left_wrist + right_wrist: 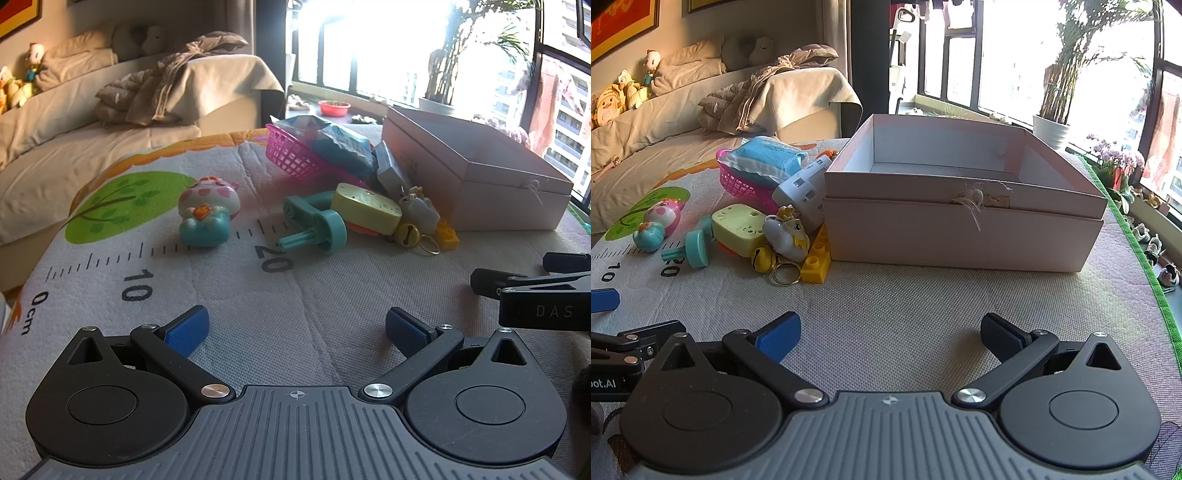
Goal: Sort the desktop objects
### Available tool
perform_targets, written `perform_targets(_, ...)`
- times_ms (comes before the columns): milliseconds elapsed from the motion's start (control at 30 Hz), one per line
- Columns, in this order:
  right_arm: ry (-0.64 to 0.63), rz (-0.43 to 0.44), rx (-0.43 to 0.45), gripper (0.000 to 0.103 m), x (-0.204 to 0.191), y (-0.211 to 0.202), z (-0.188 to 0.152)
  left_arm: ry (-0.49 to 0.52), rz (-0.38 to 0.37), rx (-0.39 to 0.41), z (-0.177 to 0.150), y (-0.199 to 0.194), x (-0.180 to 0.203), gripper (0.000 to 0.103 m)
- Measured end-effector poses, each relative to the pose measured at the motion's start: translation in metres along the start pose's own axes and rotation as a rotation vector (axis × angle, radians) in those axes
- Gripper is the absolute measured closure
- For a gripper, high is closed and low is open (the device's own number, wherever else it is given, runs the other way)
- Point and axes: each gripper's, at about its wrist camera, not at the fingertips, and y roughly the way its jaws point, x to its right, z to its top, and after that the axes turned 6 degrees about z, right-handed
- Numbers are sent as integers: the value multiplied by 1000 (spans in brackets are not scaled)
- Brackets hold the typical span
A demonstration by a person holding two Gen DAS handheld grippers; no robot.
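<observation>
Both tools — left tool, right tool — gape empty over the mat.

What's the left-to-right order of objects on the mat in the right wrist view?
Pink-and-blue squishy toy → teal wheel piece → yellow bell keychain → yellow brick → open pink box. The basket pile behind overlaps too much to order.

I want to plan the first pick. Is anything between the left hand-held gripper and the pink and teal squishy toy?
Nothing visible. The left hand-held gripper is open, and only bare mat lies between it and the squishy toy, which lies apart from the other toys.
</observation>
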Motion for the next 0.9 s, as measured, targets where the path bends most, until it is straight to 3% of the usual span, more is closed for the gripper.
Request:
perform_targets(733, 0, 2, 0, 0, 0, 1, 0, 2, 1, -3, 0, 0, 0, 0)
perform_targets(900, -18, 24, -35, 0, 4, -1, 3, 15, -3, -30, 4, -1, -3, 0)
